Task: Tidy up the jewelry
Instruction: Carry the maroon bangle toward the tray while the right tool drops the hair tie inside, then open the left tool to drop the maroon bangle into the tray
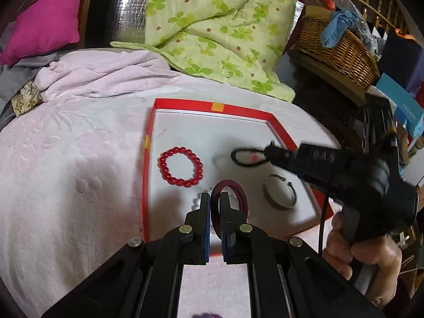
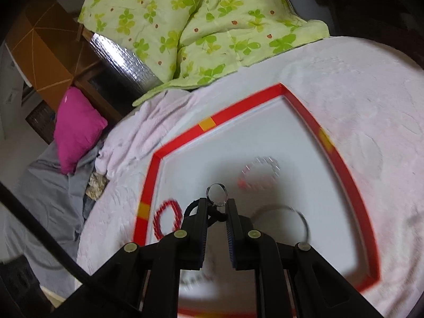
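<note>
A red-rimmed tray (image 1: 185,104) with a white floor lies on the pink bed cover. In it lie a red bead bracelet (image 1: 181,169) and a metal bangle (image 1: 279,192). My left gripper (image 1: 215,198) is shut on a dark red coiled bracelet (image 1: 239,196), held over the tray's near part. My right gripper (image 2: 216,202) is shut on a black cord with a clear ring (image 2: 217,193), held above the tray (image 2: 238,106). In the left wrist view the cord loop (image 1: 247,156) hangs from the right gripper (image 1: 270,150). The red bead bracelet (image 2: 167,218) and bangle (image 2: 296,214) show blurred below.
A green leaf-print quilt (image 1: 212,26) lies behind the tray. A magenta pillow (image 1: 45,18) sits at the far left. A wicker basket (image 1: 336,50) with clutter stands at the right. The bed's right edge runs close to the tray.
</note>
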`<action>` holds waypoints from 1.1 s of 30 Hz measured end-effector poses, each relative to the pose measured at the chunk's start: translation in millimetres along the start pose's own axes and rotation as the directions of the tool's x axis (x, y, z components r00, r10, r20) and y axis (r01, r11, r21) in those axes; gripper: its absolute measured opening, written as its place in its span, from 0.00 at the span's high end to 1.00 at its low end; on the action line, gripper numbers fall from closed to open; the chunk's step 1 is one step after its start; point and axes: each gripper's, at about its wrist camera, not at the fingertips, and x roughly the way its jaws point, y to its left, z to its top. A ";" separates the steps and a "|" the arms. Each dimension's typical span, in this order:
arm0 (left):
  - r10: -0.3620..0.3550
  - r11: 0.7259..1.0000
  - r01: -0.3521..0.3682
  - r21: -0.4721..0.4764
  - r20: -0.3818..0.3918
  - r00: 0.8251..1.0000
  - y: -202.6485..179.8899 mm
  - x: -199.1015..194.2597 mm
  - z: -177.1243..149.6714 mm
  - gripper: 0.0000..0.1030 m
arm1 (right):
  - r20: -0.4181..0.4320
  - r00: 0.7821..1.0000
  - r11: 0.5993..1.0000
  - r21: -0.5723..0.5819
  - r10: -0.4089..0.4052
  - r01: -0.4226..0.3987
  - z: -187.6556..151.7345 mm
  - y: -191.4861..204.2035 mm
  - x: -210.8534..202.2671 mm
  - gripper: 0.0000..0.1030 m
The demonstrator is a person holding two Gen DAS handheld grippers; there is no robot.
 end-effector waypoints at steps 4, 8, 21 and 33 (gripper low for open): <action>0.024 1.000 -0.024 0.010 -0.018 1.000 3.6 6.6 -0.3 0.93 | 0.010 0.999 0.998 0.043 0.034 -0.034 8.7 1.0 15.2 0.82; 0.068 0.997 -0.067 0.027 -0.034 0.997 10.9 9.4 -2.5 0.85 | -0.005 0.999 0.991 0.127 0.032 -0.031 12.0 -11.9 21.4 0.36; 0.125 0.992 -0.124 -0.026 0.006 0.992 22.2 -14.3 -6.1 0.53 | 0.073 0.996 0.998 0.042 -0.041 0.038 11.2 -37.5 -63.1 0.36; 0.174 0.985 -0.175 -0.015 -0.009 0.985 30.2 -37.6 -27.9 0.46 | 0.024 0.999 0.996 0.083 -0.042 0.040 -11.7 -86.3 -126.5 0.36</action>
